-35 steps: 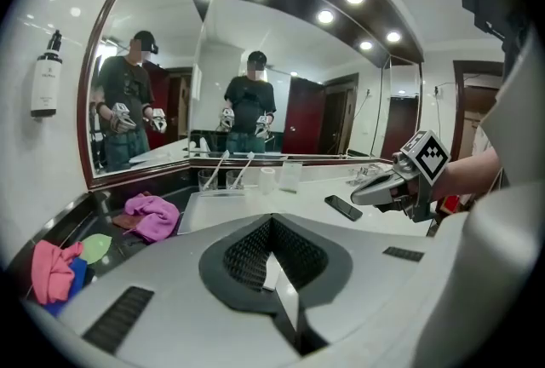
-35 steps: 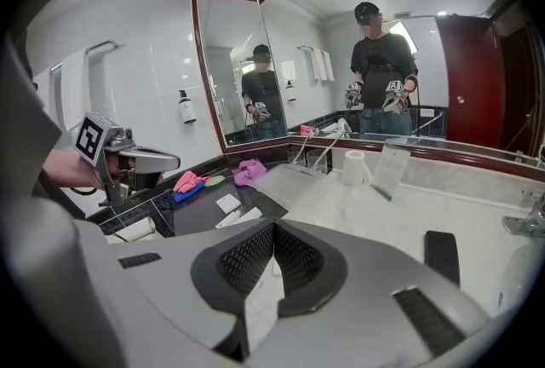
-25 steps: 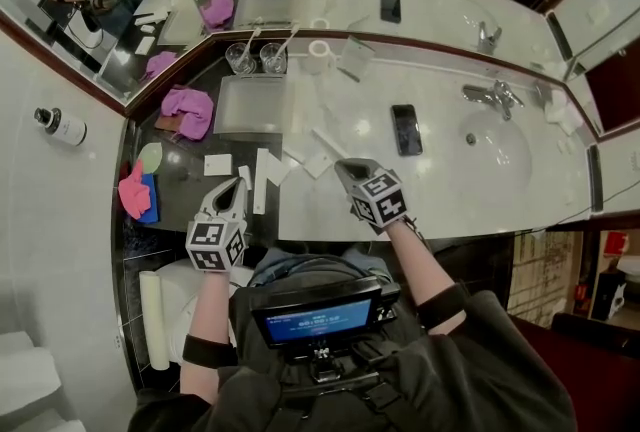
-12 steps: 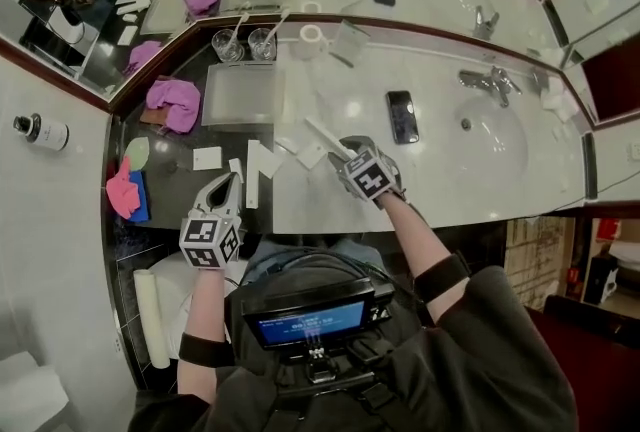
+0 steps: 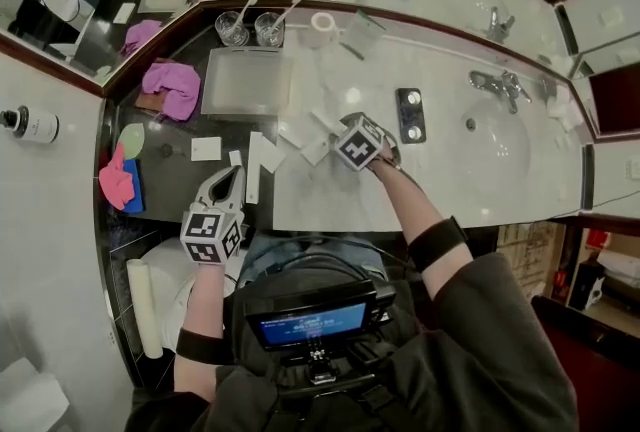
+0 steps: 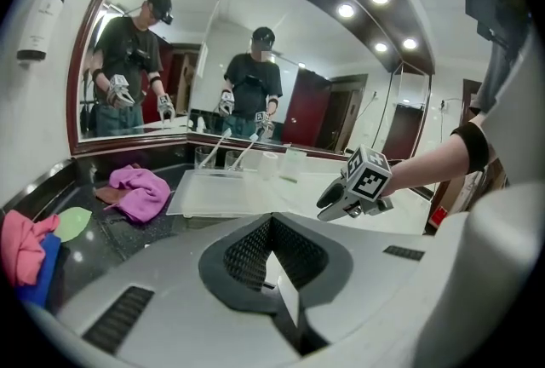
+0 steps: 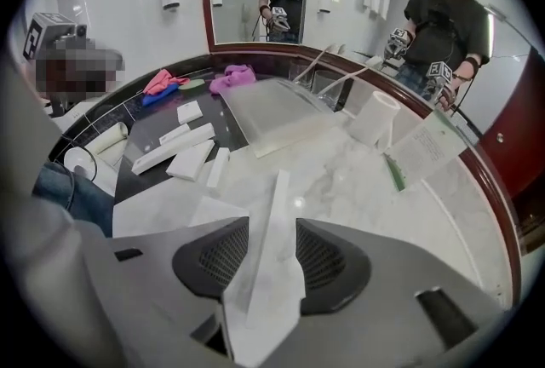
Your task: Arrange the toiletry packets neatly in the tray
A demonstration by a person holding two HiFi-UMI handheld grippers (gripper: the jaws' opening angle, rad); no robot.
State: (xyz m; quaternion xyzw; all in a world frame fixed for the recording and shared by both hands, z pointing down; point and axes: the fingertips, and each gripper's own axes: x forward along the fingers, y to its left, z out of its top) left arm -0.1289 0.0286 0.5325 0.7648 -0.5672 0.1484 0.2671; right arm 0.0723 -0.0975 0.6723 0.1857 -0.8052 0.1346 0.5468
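Might just skid the long packet (image 7: pixel 278 213) across the slick counter (image 5: pixel 480 190) instead of grabbing it, with right gripper (image 7: pixel 272 249) jaws just opened astride it, left gripper (image 6: pixel 271 254) pinched shut, tray (image 5: pixel 212 85) well apart.

Head cam: way up high, staring steeply down from a fair way off, taking in the whole curved white marble bench (image 5: pixel 470 205) end to end. Left claw (image 6: pixel 272 268) cam: low and close at the bench's front edge, facing almost level along its own jaws toward the big wall mirror (image 6: pixel 255 43), catching the right claw (image 6: pixel 332 206) side-on. Right claw cam: tipped steeply down, very near the marble, aimed toward the back wall. Shared by all three: frosted rectangular plastic tray (image 5: pixel 245 85) and crumpled magenta cloth (image 5: pixel 172 88).
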